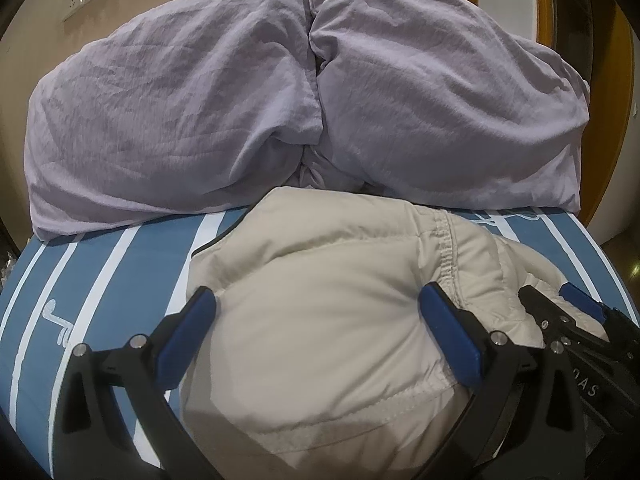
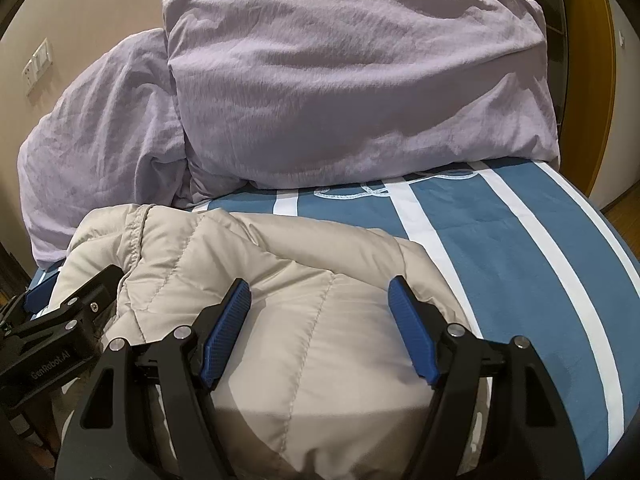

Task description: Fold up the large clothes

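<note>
The left gripper (image 1: pixel 316 304) and right gripper (image 2: pixel 320 294) both stand spread wide, gripping nothing, poised over the beige quilted jacket (image 1: pixel 320 320) (its near end is cut off below). The jacket lies bunched on the blue striped sheet (image 2: pixel 520 248); beyond it sit two lilac pillows (image 1: pixel 180 120), with bare sheet on either side of the jacket.
</note>
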Available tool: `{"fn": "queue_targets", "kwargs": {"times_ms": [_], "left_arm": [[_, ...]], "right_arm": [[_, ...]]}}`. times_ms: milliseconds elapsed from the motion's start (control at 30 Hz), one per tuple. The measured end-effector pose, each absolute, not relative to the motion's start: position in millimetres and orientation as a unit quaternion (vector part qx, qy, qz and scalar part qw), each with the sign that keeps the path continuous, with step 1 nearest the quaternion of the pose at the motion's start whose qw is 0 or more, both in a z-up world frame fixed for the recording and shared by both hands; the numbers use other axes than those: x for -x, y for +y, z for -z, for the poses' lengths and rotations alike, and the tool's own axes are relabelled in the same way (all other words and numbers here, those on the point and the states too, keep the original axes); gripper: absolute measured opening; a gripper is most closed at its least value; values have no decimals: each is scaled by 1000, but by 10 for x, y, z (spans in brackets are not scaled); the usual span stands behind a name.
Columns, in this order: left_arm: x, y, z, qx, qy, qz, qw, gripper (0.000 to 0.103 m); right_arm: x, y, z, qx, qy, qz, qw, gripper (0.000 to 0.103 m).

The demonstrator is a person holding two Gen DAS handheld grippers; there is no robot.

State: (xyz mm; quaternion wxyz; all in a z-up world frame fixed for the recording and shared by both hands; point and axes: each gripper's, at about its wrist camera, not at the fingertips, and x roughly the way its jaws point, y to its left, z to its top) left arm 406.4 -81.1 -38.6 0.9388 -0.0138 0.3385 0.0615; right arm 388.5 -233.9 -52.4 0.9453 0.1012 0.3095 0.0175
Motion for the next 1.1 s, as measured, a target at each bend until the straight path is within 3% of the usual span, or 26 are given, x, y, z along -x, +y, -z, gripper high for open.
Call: {"fn": "queue_targets", "kwargs": {"times_ms": [267,400,500,1100], "left_arm": [[-4031,-783,329,18,347,-57,936,101],[-3837,-663,237,42,354,-36,934,101],[-3689,-528,178,64,359,-24,931,101],[-3390,-86,297,112,398,15,910,101]], "right_arm": [[-3901,-2381,498,-116,323,-31,939,74],[-3751,-2502,393,-118,328,-31,937,91],[-3629,-2656,343,-129,329,-24,935,96],[-3664,-3340,799,-334,439,-141,822,102]]}}
